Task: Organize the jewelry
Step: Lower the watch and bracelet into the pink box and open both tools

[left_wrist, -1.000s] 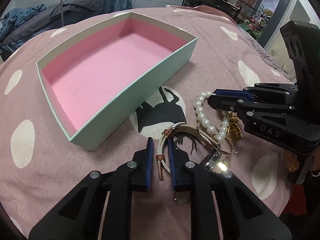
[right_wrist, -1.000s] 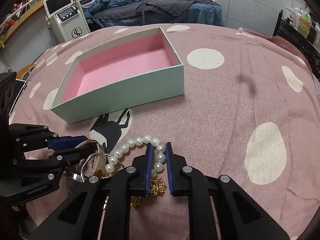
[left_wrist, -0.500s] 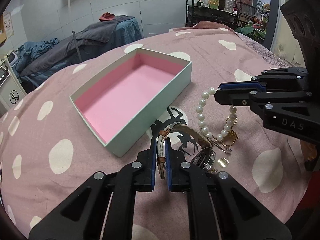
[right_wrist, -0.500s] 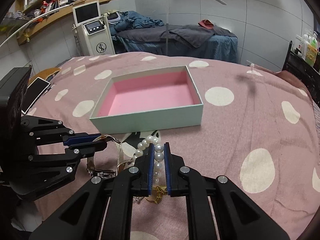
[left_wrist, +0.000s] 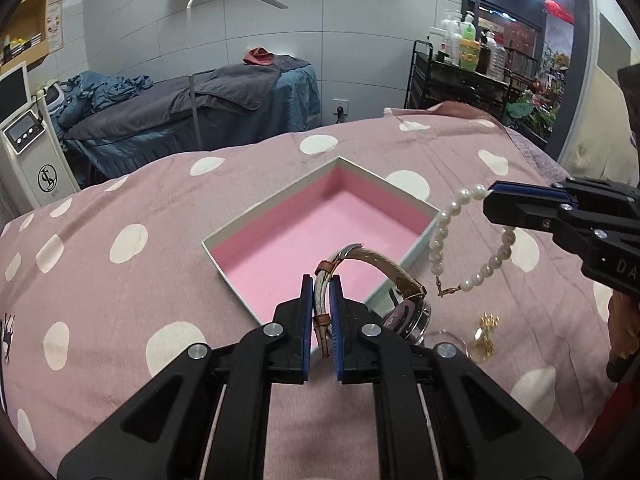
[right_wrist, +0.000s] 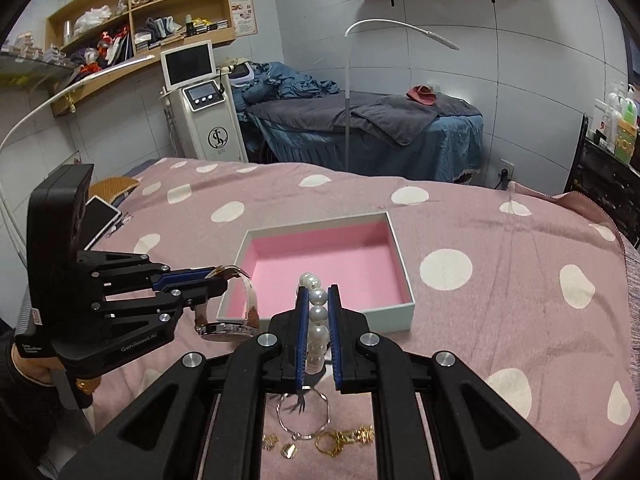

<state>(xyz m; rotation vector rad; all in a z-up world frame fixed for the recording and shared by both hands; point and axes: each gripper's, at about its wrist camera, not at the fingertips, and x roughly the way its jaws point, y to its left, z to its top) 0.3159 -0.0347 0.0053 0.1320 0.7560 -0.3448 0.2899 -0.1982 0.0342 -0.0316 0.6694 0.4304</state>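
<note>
A mint box with a pink lining [left_wrist: 320,236] [right_wrist: 326,264] lies open on the spotted pink cloth. My left gripper [left_wrist: 321,292] [right_wrist: 212,276] is shut on the pale strap of a wristwatch [left_wrist: 404,312] [right_wrist: 226,326], which hangs above the box's near corner. My right gripper [right_wrist: 318,304] [left_wrist: 490,196] is shut on a pearl bracelet [left_wrist: 440,240] [right_wrist: 318,320] that dangles in the air to the right of the box. Both pieces are lifted off the cloth.
Under the grippers, a thin silver bangle [right_wrist: 304,416] and several small gold pieces [right_wrist: 344,440] [left_wrist: 486,332] lie on the pink cloth [right_wrist: 500,288]. A phone [right_wrist: 100,216] lies at the far left edge. Behind stand a treatment bed, a white machine and shelves.
Both grippers rose off the cloth. The left one closed on the watch strap and lifted the watch; the right one lifted the pearl bracelet. The views now look across the box into the room.
</note>
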